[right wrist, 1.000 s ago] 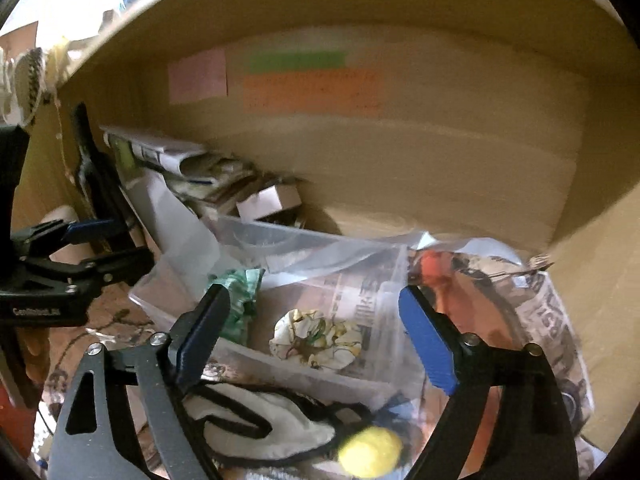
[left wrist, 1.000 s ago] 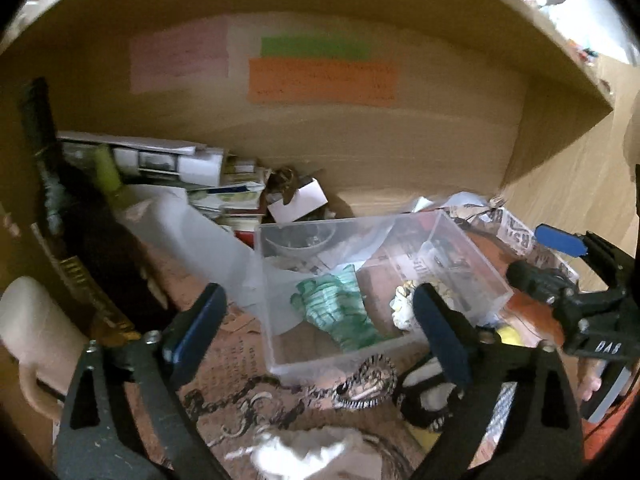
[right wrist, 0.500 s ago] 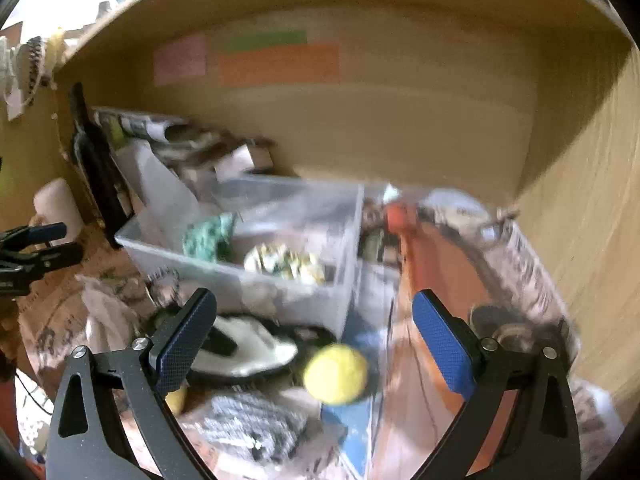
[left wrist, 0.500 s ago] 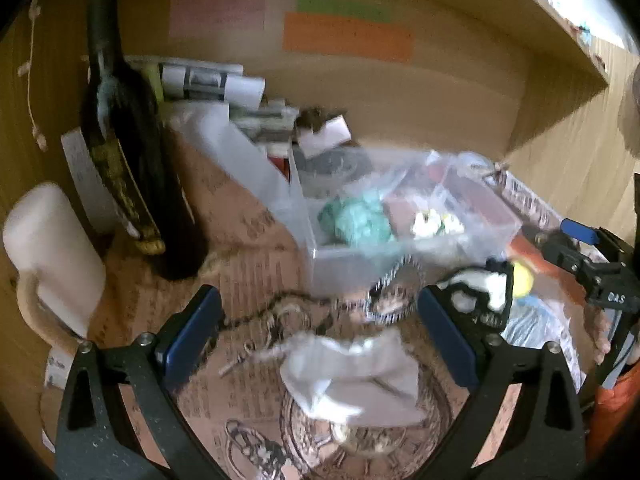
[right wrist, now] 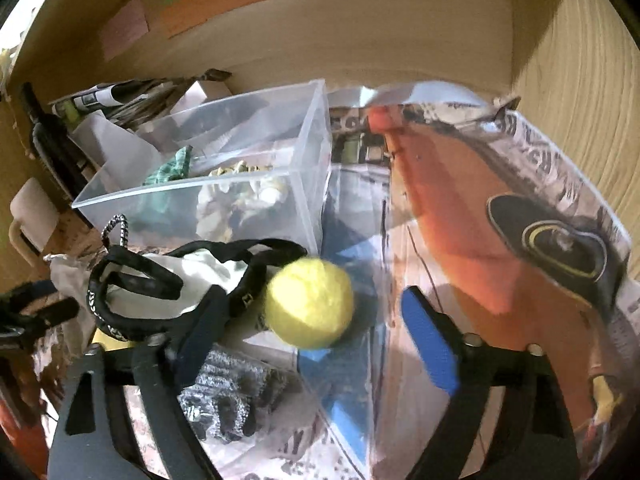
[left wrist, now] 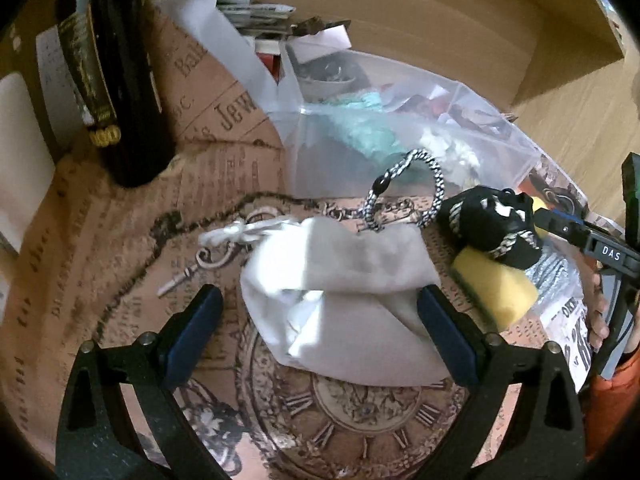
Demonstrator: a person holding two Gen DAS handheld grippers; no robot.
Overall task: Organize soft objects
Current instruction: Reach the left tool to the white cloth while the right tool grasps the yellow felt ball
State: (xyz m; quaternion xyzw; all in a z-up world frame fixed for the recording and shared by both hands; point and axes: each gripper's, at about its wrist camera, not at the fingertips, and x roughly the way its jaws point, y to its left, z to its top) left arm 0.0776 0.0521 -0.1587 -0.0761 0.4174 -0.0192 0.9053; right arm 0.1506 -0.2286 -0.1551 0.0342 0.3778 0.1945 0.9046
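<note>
Shelf back wall (right wrist: 360, 40): closes the far side behind everything; side panel rising along the right edge.
Printed paper lining (left wrist: 120, 280): covers the shelf floor; bare stretch open at lower left of the left wrist view, between the bottle and the pouch.
Clear plastic bin (right wrist: 224, 188): rim open upward, near wall facing both grippers; green cloth (right wrist: 170, 168) and a pale floral scrunchie (right wrist: 244, 188) inside.
Dark bottle (left wrist: 120, 80): upright at the left edge, well apart from the bin.
Grey drawstring pouch (left wrist: 340, 280): lying just in front of the bin, between the left fingers.
Left gripper (left wrist: 320, 324): jaws wide, straddling the pouch; right pad just beside its edge.
Right gripper (right wrist: 316, 344): jaws wide, holding nothing.
Black-and-white cloth item (right wrist: 168, 284): heaped by the bin's near corner, touching the ball.
Yellow felt ball (right wrist: 310, 304): between the right fingers, nearer the left one; open floor to its right.
Yellow sponge (left wrist: 494, 288): under the black item.
</note>
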